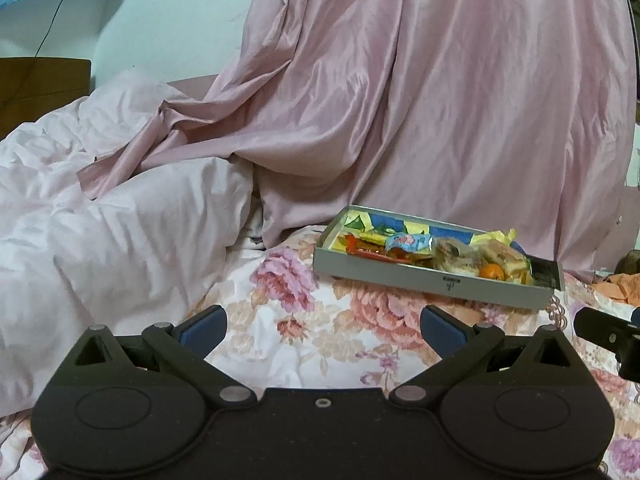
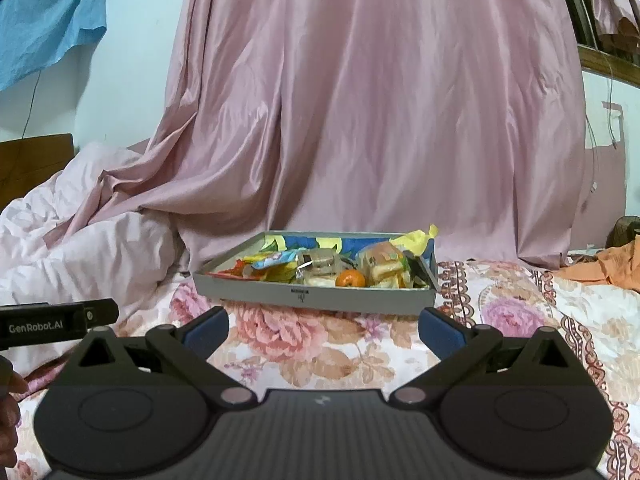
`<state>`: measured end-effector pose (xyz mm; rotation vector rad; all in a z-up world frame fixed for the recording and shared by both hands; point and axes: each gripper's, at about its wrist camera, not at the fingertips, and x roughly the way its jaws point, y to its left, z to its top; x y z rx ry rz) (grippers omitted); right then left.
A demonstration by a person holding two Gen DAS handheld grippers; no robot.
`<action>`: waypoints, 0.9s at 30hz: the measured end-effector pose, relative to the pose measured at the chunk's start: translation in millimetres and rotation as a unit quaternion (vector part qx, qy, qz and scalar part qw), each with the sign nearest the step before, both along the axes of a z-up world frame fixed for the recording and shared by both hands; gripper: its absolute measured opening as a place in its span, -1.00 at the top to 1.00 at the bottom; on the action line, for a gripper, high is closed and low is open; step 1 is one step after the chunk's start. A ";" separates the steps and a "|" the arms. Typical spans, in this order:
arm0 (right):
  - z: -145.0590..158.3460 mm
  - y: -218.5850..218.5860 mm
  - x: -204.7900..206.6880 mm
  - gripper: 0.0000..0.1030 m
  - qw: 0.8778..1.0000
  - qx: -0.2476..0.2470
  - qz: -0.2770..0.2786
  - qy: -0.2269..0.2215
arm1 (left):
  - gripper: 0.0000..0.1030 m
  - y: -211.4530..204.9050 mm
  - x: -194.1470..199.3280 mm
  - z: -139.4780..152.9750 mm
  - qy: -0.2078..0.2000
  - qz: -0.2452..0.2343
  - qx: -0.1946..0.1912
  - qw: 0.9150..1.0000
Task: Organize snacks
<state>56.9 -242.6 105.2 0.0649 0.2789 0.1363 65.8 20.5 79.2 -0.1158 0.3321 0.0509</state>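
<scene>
Up close, the left gripper (image 1: 324, 330) has its two blue-padded fingers spread wide with nothing between them. The right gripper (image 2: 324, 332) is spread wide too and holds nothing. Both hang over a bedsheet with big pink flowers (image 2: 320, 344). Just past them, a flat grey cardboard box with low walls (image 2: 312, 298) sits on the sheet. It is full of snacks: a small round orange fruit (image 2: 351, 279), a sandwich in clear wrap (image 2: 384, 266), and shiny red, yellow and blue packets (image 2: 276, 262). To the left lies a crumpled pale pink blanket (image 1: 120, 220). Behind the box hangs a shiny pink curtain (image 2: 360, 120).
</scene>
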 end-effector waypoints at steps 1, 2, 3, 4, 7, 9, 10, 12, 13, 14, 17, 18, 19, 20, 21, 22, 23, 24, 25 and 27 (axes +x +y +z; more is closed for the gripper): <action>-1.1 0.2 -1.2 -0.99 1.000 0.001 0.000 0.001 | -0.99 -0.1 -1.9 -1.3 0.000 0.000 0.001 1.000; -2.3 0.5 -2.5 -0.99 1.000 0.001 0.000 0.002 | -0.99 -0.6 -3.2 -2.6 0.001 0.000 0.002 1.000; -3.6 0.7 -3.4 -0.99 1.000 0.001 0.000 0.004 | -0.99 -0.7 -4.8 -4.0 0.002 -0.001 0.003 1.000; -5.3 1.1 -4.6 -0.99 1.000 0.001 0.001 0.006 | -0.99 -1.1 -6.7 -5.5 0.003 -0.002 0.005 1.000; -11.5 1.9 -6.8 -0.99 1.000 0.002 0.001 0.014 | -0.99 -1.2 -10.0 -10.2 0.010 -0.003 0.008 1.000; -16.5 1.5 -7.8 -0.99 1.000 0.003 0.002 0.021 | -0.99 -0.2 -11.1 -13.0 0.017 -0.003 0.011 1.000; -18.9 1.5 -8.0 -0.99 1.000 0.003 0.003 0.025 | -0.99 0.6 -12.1 -14.7 0.020 -0.003 0.012 1.000; -23.4 1.9 -9.6 -0.99 0.999 0.002 0.005 0.032 | -0.99 1.9 -14.4 -17.8 0.025 -0.002 0.014 1.000; -25.2 2.4 -9.9 -0.99 0.999 0.002 0.007 0.034 | -0.99 2.4 -15.3 -19.5 0.027 -0.001 0.015 1.000; -26.8 3.2 -9.9 -0.99 0.999 0.001 0.008 0.037 | -0.99 3.1 -16.4 -21.2 0.030 -0.001 0.016 0.999; -32.0 4.7 -10.5 -0.99 0.999 0.002 0.013 0.047 | -0.99 4.0 -18.3 -26.4 0.038 0.000 0.018 0.999; -33.7 5.5 -10.4 -0.99 0.999 0.003 0.016 0.051 | -0.99 4.0 -18.9 -27.9 0.040 0.000 0.018 0.999; -35.3 6.3 -10.4 -0.99 0.998 0.003 0.018 0.054 | -0.99 4.3 -19.2 -29.9 0.043 -0.001 0.019 0.999; -36.4 6.3 -10.3 -0.99 0.998 0.003 0.019 0.058 | -0.99 4.7 -19.1 -31.9 0.045 -0.002 0.019 0.999; -37.8 6.8 -10.1 -0.99 0.998 0.003 0.021 0.061 | -0.99 4.9 -18.9 -33.7 0.047 -0.002 0.020 0.999; -39.2 6.7 -10.4 -0.99 0.998 0.002 0.021 0.062 | -0.99 5.3 -18.5 -35.8 0.050 -0.003 0.020 0.999; -40.4 6.5 -10.2 -0.99 0.998 0.003 0.021 0.064 | -0.99 5.6 -18.1 -37.8 0.052 -0.002 0.020 0.998; -41.6 6.3 -9.7 -0.99 0.998 0.004 0.020 0.066 | -0.99 5.5 -18.0 -39.5 0.054 -0.002 0.020 0.998; -43.0 6.0 -9.0 -0.99 0.997 0.004 0.020 0.068 | -0.99 5.9 -17.5 -41.5 0.057 -0.002 0.019 0.998; -45.6 5.5 -8.1 -0.99 0.997 0.005 0.019 0.072 | -0.99 5.5 -16.9 -45.0 0.061 -0.001 0.020 0.998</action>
